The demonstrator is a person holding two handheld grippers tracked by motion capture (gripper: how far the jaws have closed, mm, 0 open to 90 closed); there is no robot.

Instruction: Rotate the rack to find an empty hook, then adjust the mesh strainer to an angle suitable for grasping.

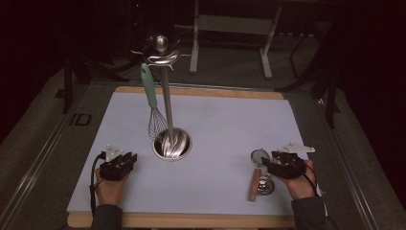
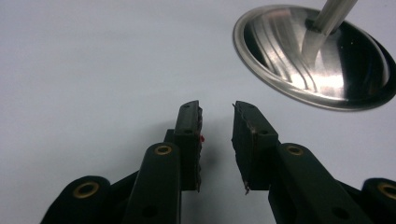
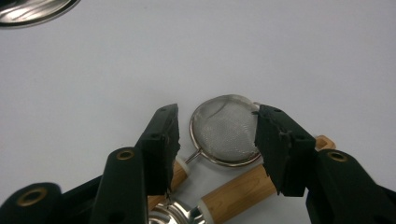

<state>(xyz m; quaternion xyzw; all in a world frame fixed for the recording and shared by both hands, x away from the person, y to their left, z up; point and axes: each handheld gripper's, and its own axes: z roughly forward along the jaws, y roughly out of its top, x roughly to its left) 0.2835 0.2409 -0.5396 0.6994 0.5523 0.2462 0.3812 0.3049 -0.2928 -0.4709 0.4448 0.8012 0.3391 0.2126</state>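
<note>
Nearest to us, at the front edge of the desk (image 1: 201,220), our two hands come in from below, each holding a tool. Our left tool (image 1: 125,162) rests low on the pale sheet (image 1: 230,124) that covers the desk; in the left gripper view its jaws stand a little apart with bare sheet between them, pinching nothing. Our right tool (image 1: 269,162) sits at the right side of the sheet, its jaws spread wide. In the right gripper view these jaws straddle the small mesh strainer (image 3: 227,130), one jaw on either side of its round rim; we cannot tell whether the right-hand jaw touches the rim. The strainer lies flat on the sheet, and its wire neck runs back to a wooden handle (image 3: 180,173) under the left-hand jaw. Just beside it lies a second wooden-handled utensil (image 3: 236,191), whose shiny metal head shows at the bottom edge of that view. In the high view this pair lies just to the left of our right hand (image 1: 300,184).

Farther on, near the middle of the sheet, stands a metal utensil stand (image 1: 166,96) on a round polished base (image 1: 172,143). A whisk (image 1: 152,103) with a mint-green handle hangs from its top hooks, its wires reaching down near the base.

Beyond the desk, a grey frame (image 1: 234,28) stands in the dark.
</note>
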